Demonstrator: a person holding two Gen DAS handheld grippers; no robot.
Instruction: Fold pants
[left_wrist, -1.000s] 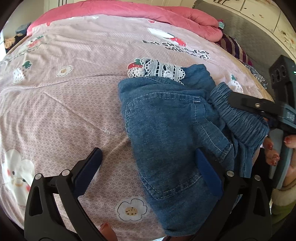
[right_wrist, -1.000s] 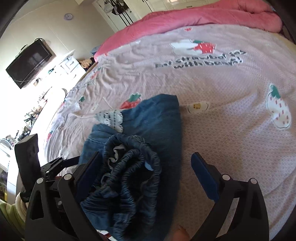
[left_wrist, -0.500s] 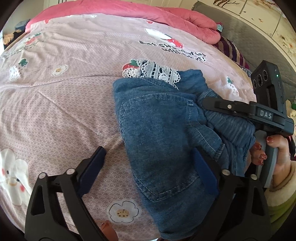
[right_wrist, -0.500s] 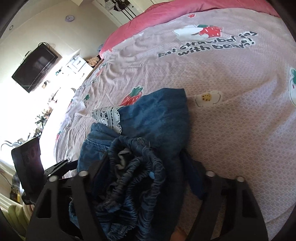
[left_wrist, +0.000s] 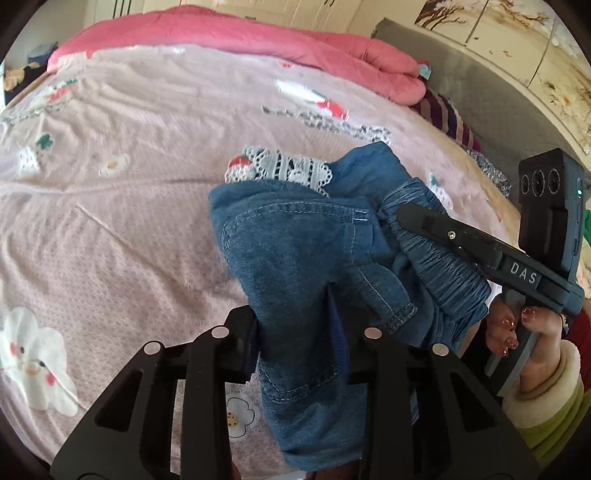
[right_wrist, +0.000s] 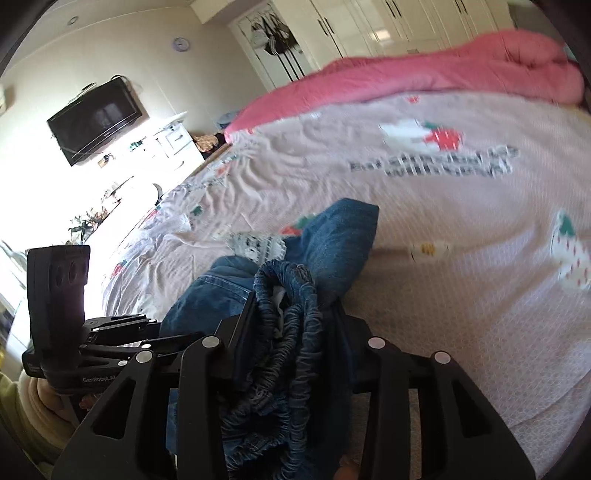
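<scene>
Blue denim pants (left_wrist: 295, 251) with a white lace trim (left_wrist: 284, 170) lie bunched near the bed's front edge. My left gripper (left_wrist: 295, 325) is shut on the pocket side of the denim. My right gripper (right_wrist: 291, 332) is shut on the gathered elastic waistband (right_wrist: 291, 310). The right gripper also shows in the left wrist view (left_wrist: 406, 218), clamped on the waistband (left_wrist: 443, 269) at the right. The left gripper shows in the right wrist view (right_wrist: 155, 332), at the left against the denim (right_wrist: 207, 295).
The pink printed bedsheet (left_wrist: 129, 221) covers the bed. A rolled pink quilt (left_wrist: 258, 44) lies along the far side. A striped cloth (left_wrist: 450, 122) lies at the right edge. A wall television (right_wrist: 96, 118) and white cabinets (right_wrist: 173, 144) stand beyond the bed.
Both grippers were open around the pants and have closed on the denim. The right one closed on the waistband, the left on the pocket side. The pants have bunched up a little.
</scene>
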